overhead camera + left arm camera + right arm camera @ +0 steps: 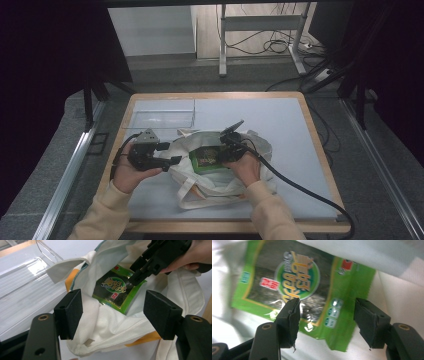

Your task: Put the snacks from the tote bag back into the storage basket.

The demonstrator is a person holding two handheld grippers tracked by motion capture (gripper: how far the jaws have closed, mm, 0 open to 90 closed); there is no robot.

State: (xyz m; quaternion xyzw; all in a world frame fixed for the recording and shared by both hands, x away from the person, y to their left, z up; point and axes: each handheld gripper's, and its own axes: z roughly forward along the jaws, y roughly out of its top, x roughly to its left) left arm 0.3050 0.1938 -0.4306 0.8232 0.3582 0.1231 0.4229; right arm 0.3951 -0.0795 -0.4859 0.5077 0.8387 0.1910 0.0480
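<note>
**Seaweed pack sits right under the right tool, inside the tote**

Black pads of the right tool are the closest thing in the right gripper view, and they stand apart with the green seaweed snack pack just past them. One pad already overlaps the pack's dark printed panel and the other hangs off its near green border, so the pack lies straight ahead and below, not off to a side. Nothing is pinched yet as far as I can tell.

From the high view the pack lies flat in the mouth of the white tote bag, which sits near the front edge of the counter. Its long axis runs roughly across the tool's gap, so my guess is the grab goes on a border or corner rather than the full width.

Left tool is also spread open, hovering over the bag's near rim, cloth under it but not clamped. It's farther from the pack, so the right hand is the obvious one to dip in. A clear plastic tray waits at the far-left corner.
</note>
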